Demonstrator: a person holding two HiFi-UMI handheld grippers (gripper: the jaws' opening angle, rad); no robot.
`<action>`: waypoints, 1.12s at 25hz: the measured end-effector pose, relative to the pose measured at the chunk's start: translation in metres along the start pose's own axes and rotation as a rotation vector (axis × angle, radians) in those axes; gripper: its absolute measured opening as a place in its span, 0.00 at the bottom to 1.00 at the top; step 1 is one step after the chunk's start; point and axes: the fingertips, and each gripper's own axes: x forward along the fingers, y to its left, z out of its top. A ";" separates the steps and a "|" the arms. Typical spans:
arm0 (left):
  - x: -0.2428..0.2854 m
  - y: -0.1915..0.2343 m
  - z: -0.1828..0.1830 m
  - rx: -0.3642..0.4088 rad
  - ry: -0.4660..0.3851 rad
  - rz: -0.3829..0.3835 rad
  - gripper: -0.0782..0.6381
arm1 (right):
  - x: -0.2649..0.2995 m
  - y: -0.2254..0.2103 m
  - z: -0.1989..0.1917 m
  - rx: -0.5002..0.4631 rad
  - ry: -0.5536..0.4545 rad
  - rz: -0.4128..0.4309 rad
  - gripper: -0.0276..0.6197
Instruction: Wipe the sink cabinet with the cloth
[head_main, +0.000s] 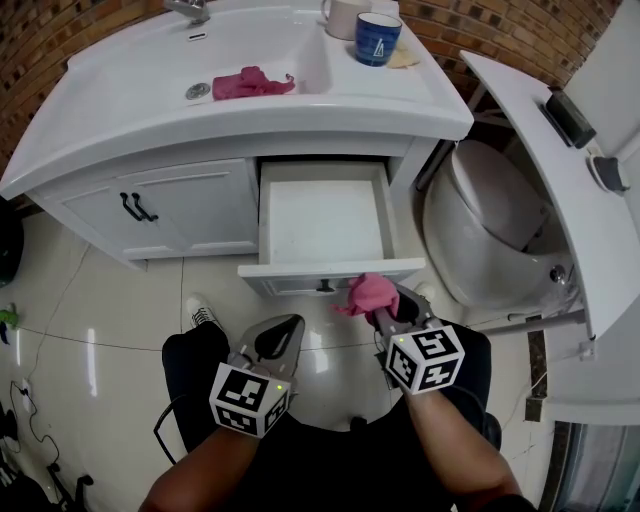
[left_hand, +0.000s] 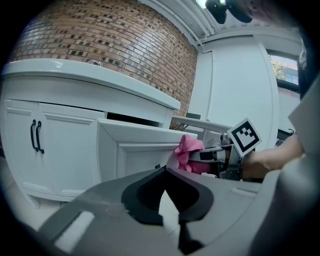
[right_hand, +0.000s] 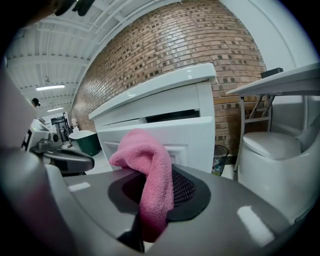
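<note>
The right gripper, jaws clenched on the cloth, seemingly meets the drawer front, so wiping calls for a sideways press; the left gripper hangs with jaws closed, empty.

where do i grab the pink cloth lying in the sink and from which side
Pinch the cloth in the sink at its bunched, raised middle, coming straight down from above: it lies crumpled and low beside the drain, and the sink's walls would likely block a sideways approach. The left gripper is empty, jaws together.

Right claw clamps pink cloth at drawer front — left claw closed
</note>
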 end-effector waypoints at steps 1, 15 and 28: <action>0.001 -0.001 0.000 0.000 0.001 -0.001 0.12 | -0.002 -0.006 0.000 0.004 -0.001 -0.010 0.17; 0.010 -0.019 0.007 0.010 0.005 -0.009 0.12 | -0.034 -0.053 -0.001 0.014 0.023 -0.079 0.17; -0.048 0.025 0.127 0.076 -0.115 0.059 0.12 | -0.067 0.048 0.162 -0.222 -0.159 0.245 0.17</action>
